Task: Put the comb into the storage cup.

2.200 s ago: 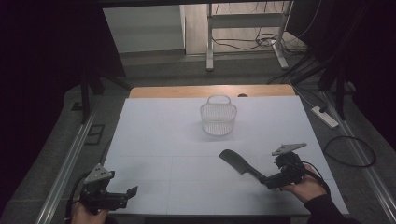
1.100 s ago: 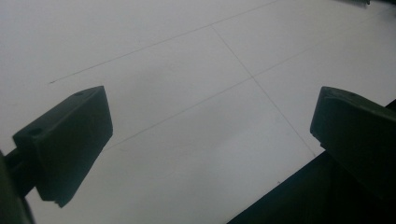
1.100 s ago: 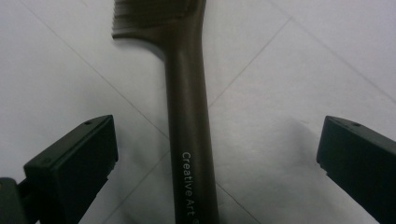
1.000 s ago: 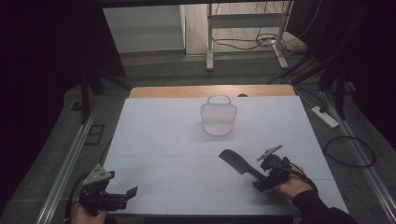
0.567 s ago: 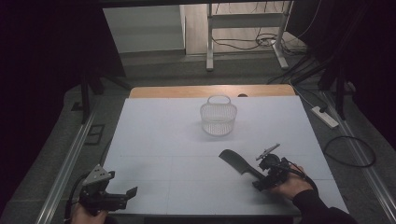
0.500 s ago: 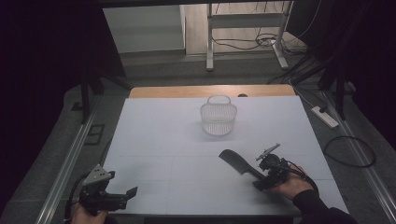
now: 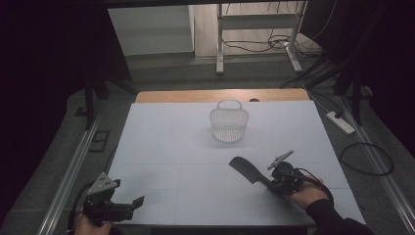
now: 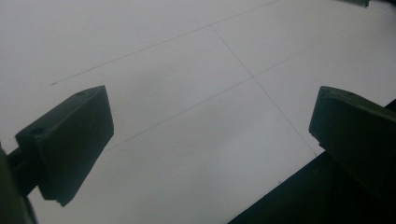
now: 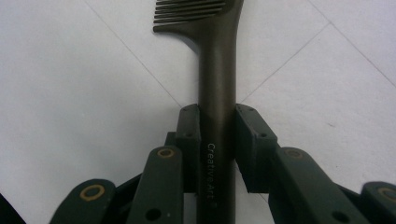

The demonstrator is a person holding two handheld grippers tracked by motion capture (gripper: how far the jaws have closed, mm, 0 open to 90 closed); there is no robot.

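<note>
Now our right gripper (image 9: 217, 135) has just closed on the slotted spatula's (image 7: 249, 171) handle, mid-shaft. We judge it stiff, light, slightly slick. Our left gripper (image 8: 210, 140) stands open.

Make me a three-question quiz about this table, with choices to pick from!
1. Where is the basket?
A. far middle of the table
B. by the left gripper
C. on the floor

2. What colour is the spatula?
A. white
B. dark brown
C. red

3. What is the right gripper doing?
A. hanging open
B. holding the basket
C. clamping the spatula's handle

Answers: 1 A, it stands near the far edge. 2 B, head and handle are dark. 3 C, both pads press the handle; its jaws have just been closing.
</note>
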